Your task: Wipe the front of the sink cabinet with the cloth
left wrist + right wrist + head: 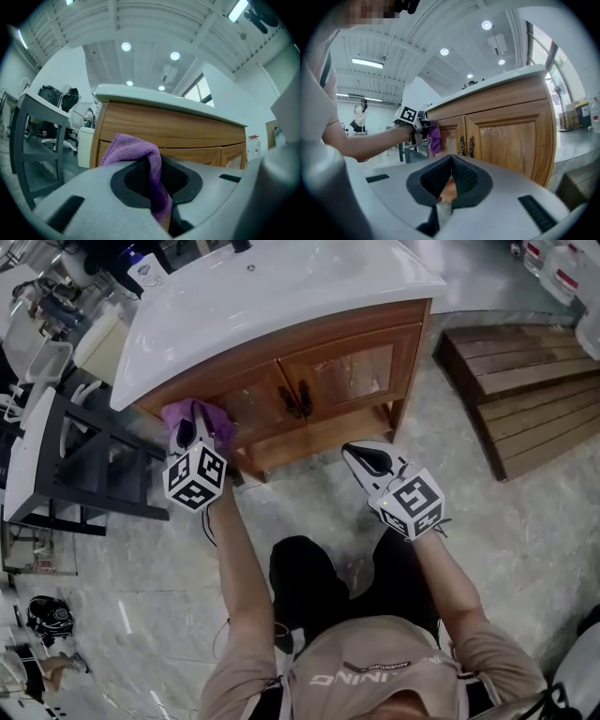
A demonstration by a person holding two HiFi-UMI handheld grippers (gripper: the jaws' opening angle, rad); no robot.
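A wooden sink cabinet [339,371] with a white basin top [281,292] stands ahead of me. My left gripper [191,430] is shut on a purple cloth [195,414] and holds it against the left end of the cabinet front, just under the top. In the left gripper view the cloth [137,151] bunches out over the closed pads, with the cabinet [187,126] close behind. My right gripper [365,457] hangs shut and empty in front of the right door, clear of the wood. From the right gripper view I see the doors [511,136], the cloth [434,136] and the left gripper [423,126].
A dark grey frame table [89,460] stands close on the cabinet's left. Wooden pallet steps [525,395] lie at the right. Two dark door handles [298,399] sit at the cabinet's middle, and an open low shelf [323,432] runs beneath. My knees [309,577] are on the tiled floor.
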